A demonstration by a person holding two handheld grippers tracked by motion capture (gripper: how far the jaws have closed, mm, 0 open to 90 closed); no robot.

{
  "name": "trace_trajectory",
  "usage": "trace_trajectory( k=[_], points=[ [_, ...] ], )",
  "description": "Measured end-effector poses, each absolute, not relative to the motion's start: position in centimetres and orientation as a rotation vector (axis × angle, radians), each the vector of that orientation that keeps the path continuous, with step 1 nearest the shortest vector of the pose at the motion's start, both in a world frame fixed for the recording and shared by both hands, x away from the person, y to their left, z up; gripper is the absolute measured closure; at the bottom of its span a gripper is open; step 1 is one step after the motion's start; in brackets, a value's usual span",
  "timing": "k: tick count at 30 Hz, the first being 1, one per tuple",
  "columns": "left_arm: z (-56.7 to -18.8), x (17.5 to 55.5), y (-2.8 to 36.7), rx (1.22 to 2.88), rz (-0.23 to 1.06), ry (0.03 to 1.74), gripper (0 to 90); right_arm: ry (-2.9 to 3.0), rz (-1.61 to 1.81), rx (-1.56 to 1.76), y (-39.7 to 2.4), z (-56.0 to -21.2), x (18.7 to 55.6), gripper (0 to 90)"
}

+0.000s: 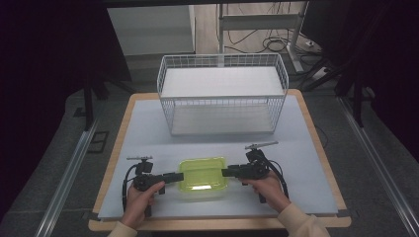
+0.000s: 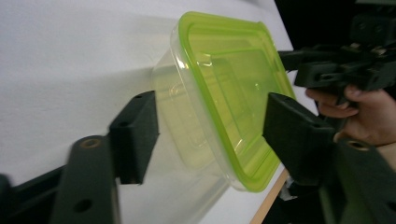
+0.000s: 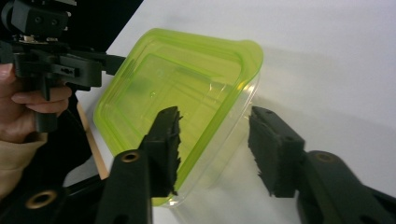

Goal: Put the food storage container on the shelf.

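Observation:
A clear plastic container with a lime-green lid [image 1: 202, 178] sits on the table near the front edge, between both grippers. My left gripper [image 1: 177, 176] reaches its left end, and my right gripper [image 1: 226, 172] reaches its right end. In the left gripper view the jaws of the left gripper [image 2: 212, 135] stand open, straddling the container [image 2: 224, 93] at its rim. In the right gripper view the right gripper [image 3: 219, 149] is open too, one jaw over the lid [image 3: 177, 88] and one outside the wall. Neither gripper visibly clamps it.
A white wire basket [image 1: 222, 101] stands at the back of the white table mat [image 1: 306, 163], with nothing in it. A hand holds each gripper from the front edge. Cables and stand legs lie on the floor beyond the table.

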State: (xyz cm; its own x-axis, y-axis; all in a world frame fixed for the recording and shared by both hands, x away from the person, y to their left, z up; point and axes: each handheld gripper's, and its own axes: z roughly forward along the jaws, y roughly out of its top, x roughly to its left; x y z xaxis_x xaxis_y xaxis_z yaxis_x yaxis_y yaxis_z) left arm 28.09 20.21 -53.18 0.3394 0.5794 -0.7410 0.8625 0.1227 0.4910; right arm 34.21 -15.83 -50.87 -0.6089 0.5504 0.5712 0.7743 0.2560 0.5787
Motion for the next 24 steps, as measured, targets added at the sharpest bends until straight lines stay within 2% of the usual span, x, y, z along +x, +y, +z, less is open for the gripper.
trace_trajectory(
  k=[5, 9, 12, 24],
  points=[
    [-53.35, 28.16, 19.96, 1.581, -0.357, 1.336, 50.1, -2.239, -1.255, -1.228, -15.67, -51.34, 34.28, 60.1],
    [-53.47, 28.21, 19.71, 1.603, -0.355, 1.330, 61.2, -2.211, -1.250, -1.235, -15.74, -51.61, 34.37, 67.0],
    [-53.46, 28.14, 19.48, 1.611, -0.347, 1.351, 69.9, -2.189, -1.236, -1.237, -15.68, -51.83, 34.42, 68.8],
    [-52.60, 27.25, 19.48, 1.600, -0.300, 1.320, 79.4, -2.091, -1.278, -1.271, -16.41, -51.15, 34.24, 80.2]
  ],
)
